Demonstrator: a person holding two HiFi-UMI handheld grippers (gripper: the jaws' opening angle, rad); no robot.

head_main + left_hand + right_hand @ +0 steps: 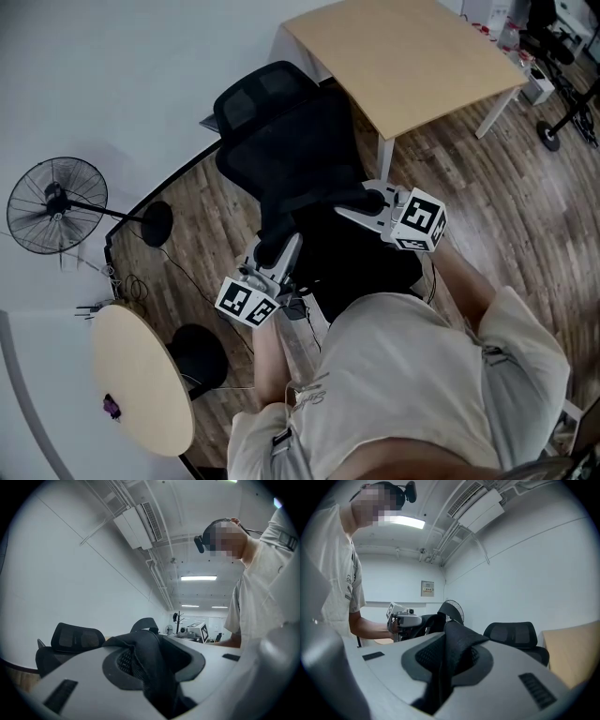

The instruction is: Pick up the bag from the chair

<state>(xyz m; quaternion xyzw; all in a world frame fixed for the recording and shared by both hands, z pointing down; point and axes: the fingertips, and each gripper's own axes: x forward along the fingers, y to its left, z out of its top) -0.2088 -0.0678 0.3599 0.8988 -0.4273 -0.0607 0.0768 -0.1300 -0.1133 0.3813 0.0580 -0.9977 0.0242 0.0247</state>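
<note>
**Head view.** A black chair (281, 141) stands at centre, its headrest toward 11 o'clock. A light wooden table (412, 56) lies at 1 o'clock from the chair, one corner near the chair's back. A floor fan (54, 204) stands at 9 o'clock. A round table (141, 384) at 7 o'clock carries a small purple object (112, 406). None of these lies between the grippers and the load.

The black bag (366, 258) hangs at 6 o'clock from the chair's back, just in front of the person (412, 394). Whether its underside touches the seat cannot be told. The left gripper (284, 246) is at the bag's 9 o'clock edge and the right gripper (361, 208) at its 12 o'clock edge.

**Gripper views.** Each gripper's jaws are clamped on a fold of the bag's black fabric, which fills the gap between the pads. Both grippers point level, each facing the other across the bag.
</note>
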